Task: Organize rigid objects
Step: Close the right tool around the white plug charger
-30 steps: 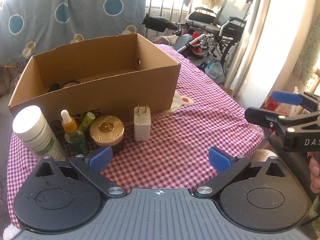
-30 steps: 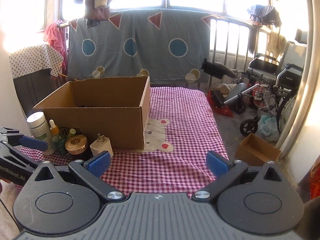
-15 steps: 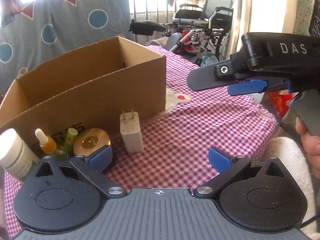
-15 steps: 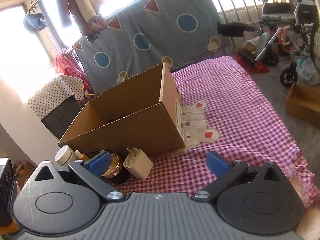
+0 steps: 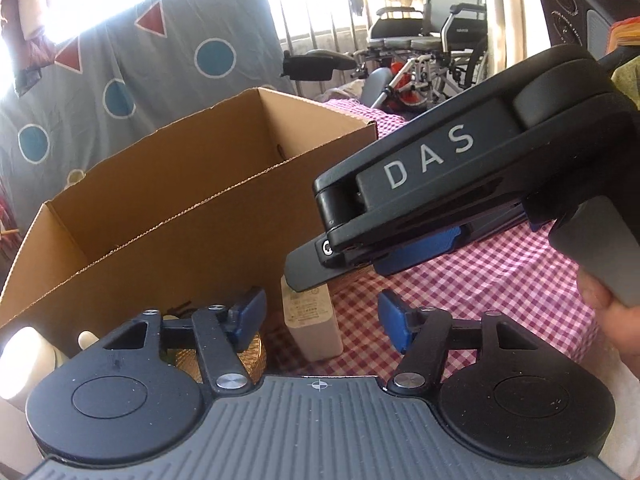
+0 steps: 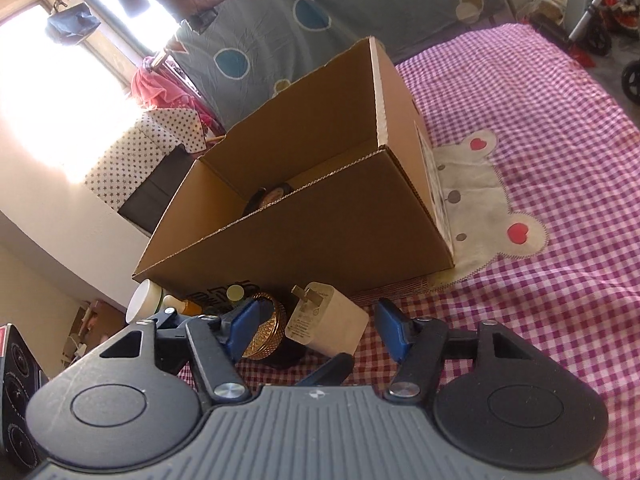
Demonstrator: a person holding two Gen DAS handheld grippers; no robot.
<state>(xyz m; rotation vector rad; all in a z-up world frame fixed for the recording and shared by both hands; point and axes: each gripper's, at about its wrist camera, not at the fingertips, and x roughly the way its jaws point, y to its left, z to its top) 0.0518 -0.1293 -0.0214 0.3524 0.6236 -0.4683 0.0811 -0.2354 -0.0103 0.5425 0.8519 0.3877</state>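
A white plug charger (image 6: 328, 320) stands on the checked cloth in front of an open cardboard box (image 6: 320, 224). My right gripper (image 6: 320, 326) has the charger between its closing jaws, and a gap still shows beside the right pad. From the other side, my left gripper (image 5: 320, 318) also straddles the charger (image 5: 312, 320); its jaws are closing with gaps on both sides. The right gripper's black housing (image 5: 440, 176) hangs over the charger. A gold-lidded jar (image 6: 266, 332) sits just left of the charger.
A white bottle (image 6: 144, 306), a dropper bottle (image 6: 180, 304) and a green-capped tube (image 6: 235, 292) stand along the box front. A round dark item (image 6: 272, 196) lies inside the box. The pink checked cloth (image 6: 560, 140) stretches right; a wheelchair (image 5: 432, 48) stands beyond.
Both grippers came down toward the charger and their jaws narrowed. The right gripper swung in from the right, rolling, until it filled the left wrist view over the charger.
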